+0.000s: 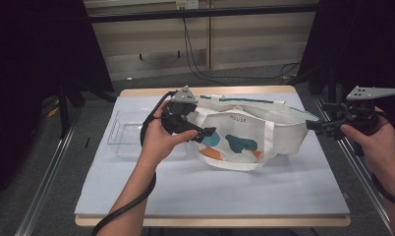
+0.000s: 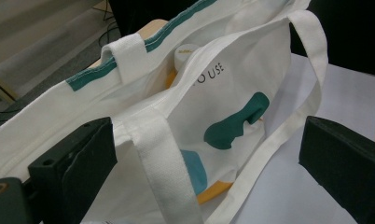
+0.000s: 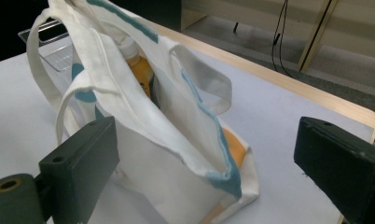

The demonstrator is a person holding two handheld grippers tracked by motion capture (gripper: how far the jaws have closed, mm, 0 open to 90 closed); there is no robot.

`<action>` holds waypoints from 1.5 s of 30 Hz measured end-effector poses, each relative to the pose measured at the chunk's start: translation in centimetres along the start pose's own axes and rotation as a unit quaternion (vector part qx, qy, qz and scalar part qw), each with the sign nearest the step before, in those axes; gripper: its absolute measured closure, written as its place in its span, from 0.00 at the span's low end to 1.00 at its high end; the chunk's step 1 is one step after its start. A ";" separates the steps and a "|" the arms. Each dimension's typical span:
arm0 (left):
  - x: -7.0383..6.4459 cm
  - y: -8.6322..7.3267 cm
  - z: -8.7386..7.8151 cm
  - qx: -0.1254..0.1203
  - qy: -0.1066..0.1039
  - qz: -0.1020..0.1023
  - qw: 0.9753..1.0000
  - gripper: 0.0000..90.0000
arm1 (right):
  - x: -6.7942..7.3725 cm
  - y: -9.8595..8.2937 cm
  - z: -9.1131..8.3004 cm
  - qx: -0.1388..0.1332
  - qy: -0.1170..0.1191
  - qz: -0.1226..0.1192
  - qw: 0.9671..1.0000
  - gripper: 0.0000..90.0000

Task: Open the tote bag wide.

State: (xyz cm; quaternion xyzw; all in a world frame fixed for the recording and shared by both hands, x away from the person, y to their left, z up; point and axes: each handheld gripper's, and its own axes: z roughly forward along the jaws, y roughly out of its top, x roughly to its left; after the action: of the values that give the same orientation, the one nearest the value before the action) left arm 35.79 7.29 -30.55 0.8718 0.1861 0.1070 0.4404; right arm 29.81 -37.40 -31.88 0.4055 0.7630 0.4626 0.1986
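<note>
Left gripper (image 1: 201, 133) has its two jaws spread wide apart, nothing pinched between them, and it sits right at the left end of the bag (image 1: 244, 135), with one white strap (image 2: 164, 163) rising between the jaws in the left gripper view. Over on the other side, the right gripper (image 1: 319, 125) also has both jaws well apart and empty, held just off the bag's right end. One bag here, a white cloth tote with a green band along its rim and teal, blue and orange shapes printed on the front, standing on the middle of the table (image 1: 210, 191) with its mouth open. Two straps show, one per side. Inside, one bottle (image 3: 139, 70) with a pale cap and orange contents stands between the cloth walls. One clear plastic tray (image 1: 124, 132) lies on the table to the bag's left, behind the left hand (image 1: 158, 140). The right hand (image 1: 377, 142) hangs past the table's right edge.
</note>
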 end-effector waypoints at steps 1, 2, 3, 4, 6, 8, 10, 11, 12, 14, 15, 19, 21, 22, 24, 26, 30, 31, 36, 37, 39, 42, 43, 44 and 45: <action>0.0 0.0 0.1 0.001 -0.005 0.001 1.000 0.04 | -0.1 0.3 0.0 0.000 -0.004 0.002 1.000 0.07; 0.0 0.1 0.1 0.000 -0.007 -0.003 1.000 0.04 | -0.1 0.5 0.1 -0.001 -0.006 0.003 1.000 0.08; 0.0 0.2 0.2 0.000 -0.008 -0.004 1.000 0.04 | -0.1 0.5 0.1 -0.001 -0.006 0.003 1.000 0.08; 0.0 0.3 0.4 -0.002 -0.009 0.001 1.000 0.04 | -0.2 0.8 0.3 -0.001 -0.003 0.008 1.000 0.08; -0.1 0.5 0.5 0.001 -0.011 0.000 1.000 0.04 | -0.2 0.9 0.4 -0.001 -0.004 0.006 1.000 0.08; -0.1 0.7 0.8 -0.002 -0.016 0.001 1.000 0.04 | -0.1 1.4 0.8 0.002 -0.004 0.006 1.000 0.09; -0.1 0.9 1.0 0.001 -0.016 0.004 1.000 0.04 | 0.0 1.5 0.9 0.003 -0.005 0.003 1.000 0.09; -0.2 0.9 1.1 0.002 -0.015 0.001 1.000 0.03 | 0.1 1.6 1.1 0.006 -0.006 0.001 1.000 0.10; -0.1 0.9 1.2 0.004 -0.017 0.003 1.000 0.03 | 0.1 1.7 1.2 0.007 -0.004 -0.002 1.000 0.10; 0.0 1.0 1.4 0.006 -0.019 -0.002 1.000 0.03 | 0.2 1.9 1.5 0.009 -0.005 -0.006 1.000 0.11; 0.0 0.9 1.6 0.005 -0.020 0.001 1.000 0.03 | 0.2 1.9 1.6 0.009 -0.005 -0.005 1.000 0.12; 0.2 1.0 1.8 0.005 -0.021 0.002 1.000 0.03 | 0.2 2.2 2.0 0.013 -0.004 -0.008 1.000 0.14; 0.1 1.0 2.0 0.006 -0.019 0.001 1.000 0.03 | 0.1 2.3 2.3 0.013 -0.004 -0.011 1.000 0.15; 0.1 1.0 2.1 0.008 -0.020 -0.001 1.000 0.03 | 0.1 2.3 2.3 0.013 -0.004 -0.011 1.000 0.15; 0.2 1.1 2.3 0.010 -0.020 -0.003 1.000 0.04 | 0.0 2.5 2.5 0.013 -0.003 -0.008 1.000 0.16; 0.3 1.1 2.3 0.006 -0.022 -0.003 1.000 0.06 | -0.1 2.5 2.7 0.015 -0.006 -0.009 1.000 0.17; 0.3 1.2 2.6 0.002 -0.029 -0.001 1.000 0.08 | -0.2 2.6 3.0 0.017 -0.007 -0.012 1.000 0.19; 0.4 1.2 2.6 0.004 -0.029 0.000 1.000 0.10 | -0.3 2.6 3.1 0.017 -0.008 -0.013 1.000 0.19; 0.5 1.0 3.1 0.005 -0.038 0.000 0.999 0.16 | -0.5 2.7 3.3 0.019 -0.006 -0.010 1.000 0.21; 0.5 1.0 3.2 0.008 -0.038 0.002 0.999 0.17 | -0.5 2.6 3.4 0.019 -0.005 -0.011 1.000 0.22; 0.4 1.1 3.3 0.010 -0.038 0.005 0.999 0.18 | -0.5 2.7 3.5 0.020 0.001 -0.014 1.000 0.23; 0.5 1.1 3.5 0.008 -0.034 0.003 0.999 0.19 | -0.5 2.7 3.7 0.021 0.002 -0.016 1.000 0.25; 0.5 1.1 3.6 0.007 -0.035 0.002 0.999 0.19 | -0.5 2.7 3.9 0.020 0.005 -0.016 1.000 0.26; 0.6 1.1 3.6 0.008 -0.033 0.004 0.999 0.21 | -0.4 2.7 3.9 0.022 0.004 -0.016 1.000 0.26; 0.6 1.0 3.7 0.006 -0.033 0.004 0.999 0.22 | -0.4 2.7 4.0 0.023 0.002 -0.018 1.000 0.26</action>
State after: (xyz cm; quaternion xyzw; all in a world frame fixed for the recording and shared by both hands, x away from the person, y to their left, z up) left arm 37.85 4.31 -31.85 0.8782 0.1683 0.0789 0.4406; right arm 33.97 -34.89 -31.52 0.3955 0.7808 0.4422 0.1959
